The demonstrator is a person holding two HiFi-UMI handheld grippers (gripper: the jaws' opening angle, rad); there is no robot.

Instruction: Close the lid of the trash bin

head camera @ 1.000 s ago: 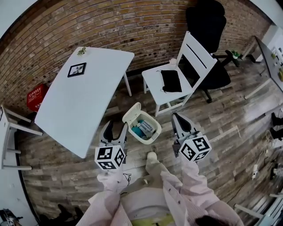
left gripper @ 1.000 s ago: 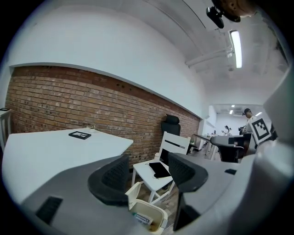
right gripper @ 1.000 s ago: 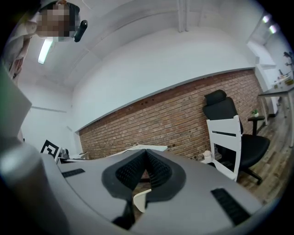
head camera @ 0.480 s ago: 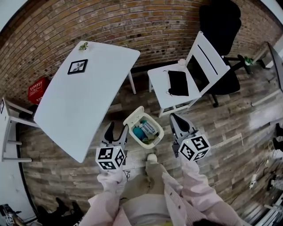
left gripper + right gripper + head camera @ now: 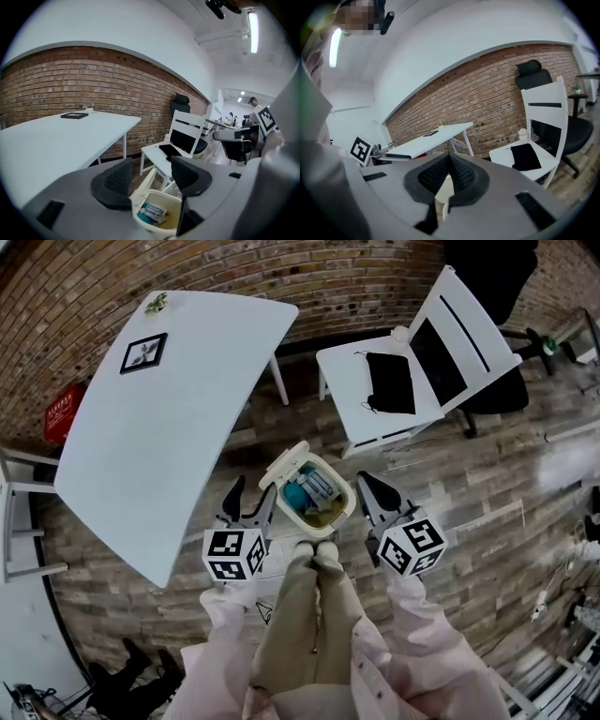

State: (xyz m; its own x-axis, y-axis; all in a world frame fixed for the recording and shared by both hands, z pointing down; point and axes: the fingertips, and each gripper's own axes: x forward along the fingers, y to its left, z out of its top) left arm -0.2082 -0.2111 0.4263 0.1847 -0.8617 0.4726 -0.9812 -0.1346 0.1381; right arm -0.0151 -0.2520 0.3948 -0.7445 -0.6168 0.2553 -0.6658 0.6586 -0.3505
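A small cream trash bin (image 5: 339, 507) stands on the wood floor, with blue and white rubbish inside. Its lid (image 5: 284, 466) is tipped up on the far-left side. My left gripper (image 5: 247, 500) hovers open just left of the bin; in the left gripper view its jaws stand apart, framing the bin (image 5: 161, 226) and the raised lid (image 5: 143, 186). My right gripper (image 5: 372, 498) hangs just right of the bin, and in the right gripper view the gripper (image 5: 449, 168) is shut on nothing. Neither gripper touches the bin.
A white table (image 5: 159, 437) with a framed picture (image 5: 143, 352) spans the left. Behind the bin, a white chair (image 5: 370, 362) holds a black cloth (image 5: 391, 382). A black office chair (image 5: 492, 268) sits far right, and a red box (image 5: 58, 413) stands by the brick wall.
The person has stepped toward the bin, which now lies between the two grippers, close to the feet. Both grippers keep the same jaw state.
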